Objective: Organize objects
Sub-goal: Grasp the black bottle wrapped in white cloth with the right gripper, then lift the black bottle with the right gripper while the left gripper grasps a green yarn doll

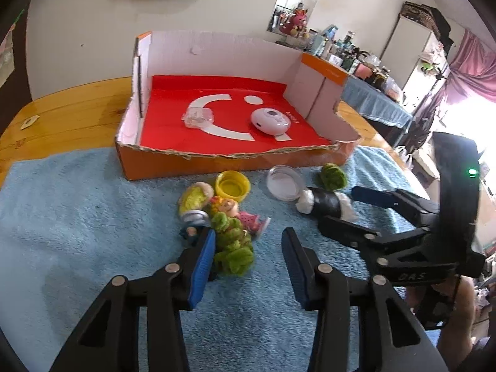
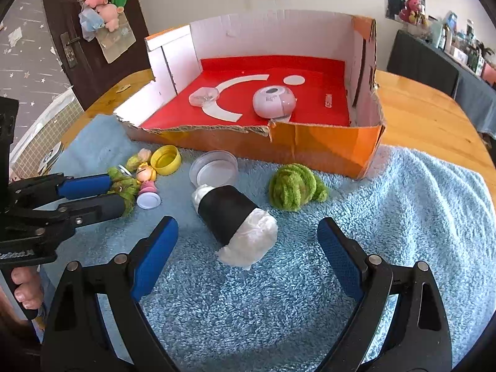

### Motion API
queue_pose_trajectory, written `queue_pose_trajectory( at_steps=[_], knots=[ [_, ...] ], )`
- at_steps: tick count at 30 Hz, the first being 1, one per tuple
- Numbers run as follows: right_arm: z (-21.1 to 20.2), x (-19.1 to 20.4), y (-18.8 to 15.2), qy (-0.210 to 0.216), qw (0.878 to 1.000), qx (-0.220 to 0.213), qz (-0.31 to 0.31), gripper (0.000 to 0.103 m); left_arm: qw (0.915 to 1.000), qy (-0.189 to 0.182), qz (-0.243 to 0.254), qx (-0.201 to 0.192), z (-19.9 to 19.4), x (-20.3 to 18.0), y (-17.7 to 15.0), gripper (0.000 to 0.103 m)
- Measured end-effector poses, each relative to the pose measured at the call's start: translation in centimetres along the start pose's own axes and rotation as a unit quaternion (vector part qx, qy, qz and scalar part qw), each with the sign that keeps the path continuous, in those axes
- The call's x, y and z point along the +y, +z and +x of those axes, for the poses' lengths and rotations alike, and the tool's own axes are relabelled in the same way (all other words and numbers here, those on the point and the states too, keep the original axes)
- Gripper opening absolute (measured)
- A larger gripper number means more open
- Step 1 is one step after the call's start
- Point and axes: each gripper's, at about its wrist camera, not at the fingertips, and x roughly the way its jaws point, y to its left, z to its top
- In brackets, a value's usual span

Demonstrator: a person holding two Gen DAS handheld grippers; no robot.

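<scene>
Nearest in the left wrist view, the left gripper (image 1: pixel 248 266) has its fingers wide apart over the blue towel (image 1: pixel 77 223), and a fuzzy green toy (image 1: pixel 232 248) lies between them, touching the left pad. In the right wrist view the right gripper (image 2: pixel 248 248) is also wide open, and the black roll with white ends (image 2: pixel 232 220) lies on the towel between its fingers, touching neither. Just beyond the green toy are a small doll (image 1: pixel 235 212), a yellow cap (image 1: pixel 232 184) and a green-yellow soft piece (image 1: pixel 193 198), all close together. To the right of them a clear round lid (image 1: pixel 285 183) lies just beside the far end of the roll, and a second green fuzzy ball (image 2: pixel 294 187) sits right of the roll. Farther away stands the orange cardboard box (image 1: pixel 217 164) on the wooden table (image 1: pixel 68 111); inside, on its red floor, are a white round device (image 1: pixel 269 121) and a clear small case (image 1: pixel 198 117), apart from each other.
</scene>
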Motion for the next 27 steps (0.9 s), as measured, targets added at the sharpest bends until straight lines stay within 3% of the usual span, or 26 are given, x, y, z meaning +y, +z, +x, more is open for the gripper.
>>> queue_pose_trajectory(
  at_steps=[6, 12, 18, 22, 25, 27],
  knots=[
    [0.2, -0.1, 0.1, 0.002, 1.0, 0.002, -0.002, 0.09, 0.9999, 0.007, 0.01, 0.006, 0.7, -0.5, -0.3, 0.047],
    [0.8, 0.5, 0.8, 0.006, 1.0, 0.005, -0.019, 0.076, 0.9991, 0.038, 0.016, 0.007, 1.3, 0.1, -0.3, 0.041],
    [1.3, 1.7, 0.9, -0.022, 0.998, 0.009, -0.053, 0.065, 0.9983, 0.049, 0.031, 0.003, 1.5, -0.2, -0.4, 0.041],
    [1.2, 2.4, 0.4, -0.034, 0.996, 0.007, -0.077, 0.052, 0.9971, 0.062, 0.044, -0.002, 1.6, -0.6, -0.7, 0.041],
    [1.0, 2.6, 0.2, -0.036, 0.996, 0.007, -0.079, 0.05, 0.9962, 0.072, 0.048, -0.009, 1.7, -0.8, -0.7, 0.041],
    [0.7, 2.7, 0.1, -0.032, 0.996, 0.006, -0.079, 0.05, 0.995, 0.084, 0.052, -0.012, 1.8, -0.9, -0.8, 0.035]
  ],
)
